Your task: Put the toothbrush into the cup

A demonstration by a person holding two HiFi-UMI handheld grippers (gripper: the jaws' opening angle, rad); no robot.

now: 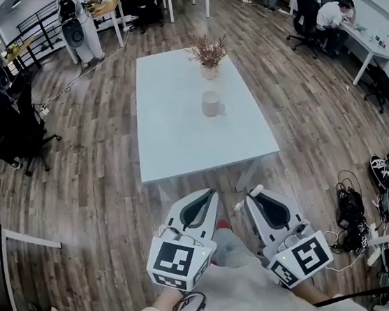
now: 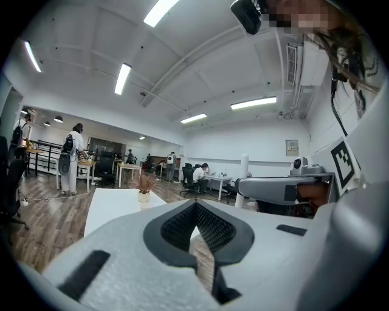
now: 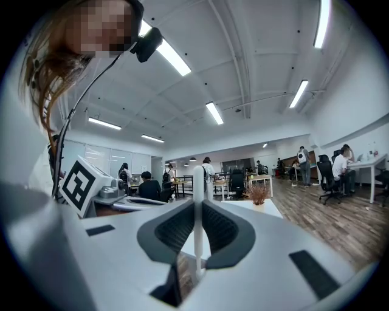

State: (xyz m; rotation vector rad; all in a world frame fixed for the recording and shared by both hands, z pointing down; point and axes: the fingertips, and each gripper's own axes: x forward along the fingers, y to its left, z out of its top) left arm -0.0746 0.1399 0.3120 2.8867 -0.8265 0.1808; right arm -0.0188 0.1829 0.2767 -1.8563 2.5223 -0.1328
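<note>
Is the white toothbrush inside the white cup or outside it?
Outside. The right gripper is shut on the thin white toothbrush, far from the white cup, which stands on the white table.

There is one table (image 1: 178, 139), one cup (image 1: 211, 104), one potted plant (image 1: 208, 56), one toothbrush (image 3: 197, 194), and two grippers (image 1: 210, 195) (image 1: 252, 197).

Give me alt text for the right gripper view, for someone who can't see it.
The right claw is shut on a white toothbrush standing upright in it. Beyond is a white table with a potted plant, in a large office.
</note>
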